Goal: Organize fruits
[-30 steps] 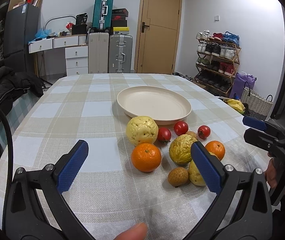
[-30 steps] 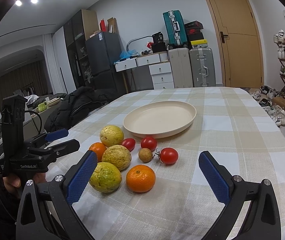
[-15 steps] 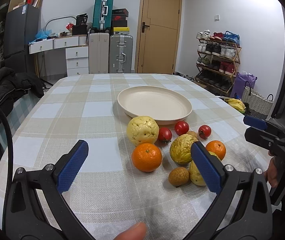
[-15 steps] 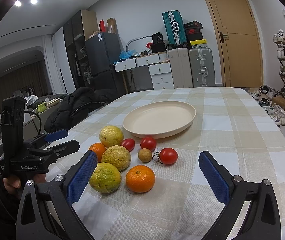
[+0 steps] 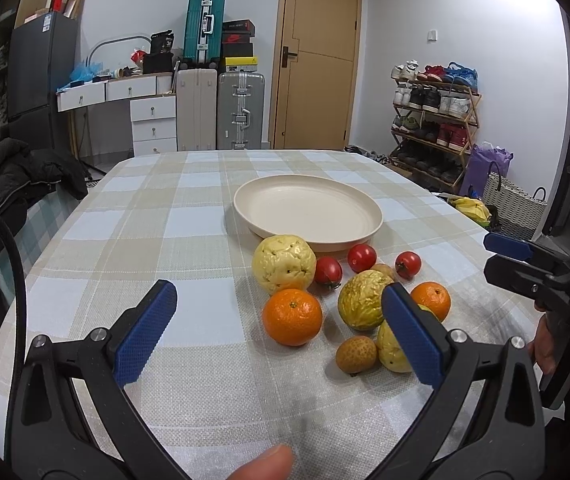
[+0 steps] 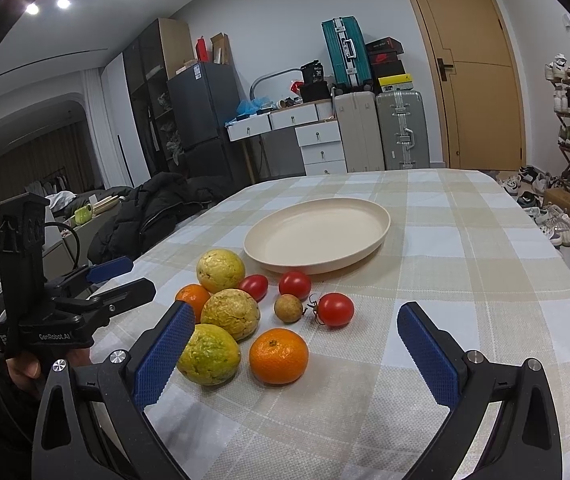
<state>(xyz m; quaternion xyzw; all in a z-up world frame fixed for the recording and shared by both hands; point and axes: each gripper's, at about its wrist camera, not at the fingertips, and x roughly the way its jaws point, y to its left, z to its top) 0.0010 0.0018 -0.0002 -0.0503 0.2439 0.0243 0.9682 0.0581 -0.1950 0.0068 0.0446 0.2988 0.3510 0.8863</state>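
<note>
Left gripper (image 5: 279,328) hovers with its blue pads spread wide, framing the fruit cluster on the checked tablecloth (image 5: 189,216); the near orange (image 5: 292,317) sits stem-dimple up, just short of the cream plate (image 5: 308,212). From the right wrist, the right gripper (image 6: 295,354) is equally wide apart, and the greenish-yellow fruit (image 6: 209,354), perhaps a guava, lies lengthwise left to right beside another orange (image 6: 279,356).

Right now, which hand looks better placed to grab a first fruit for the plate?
Probably the left hand-held gripper: it is open, and the near orange sits between its fingers. The right hand-held gripper, also open, frames another orange.
</note>
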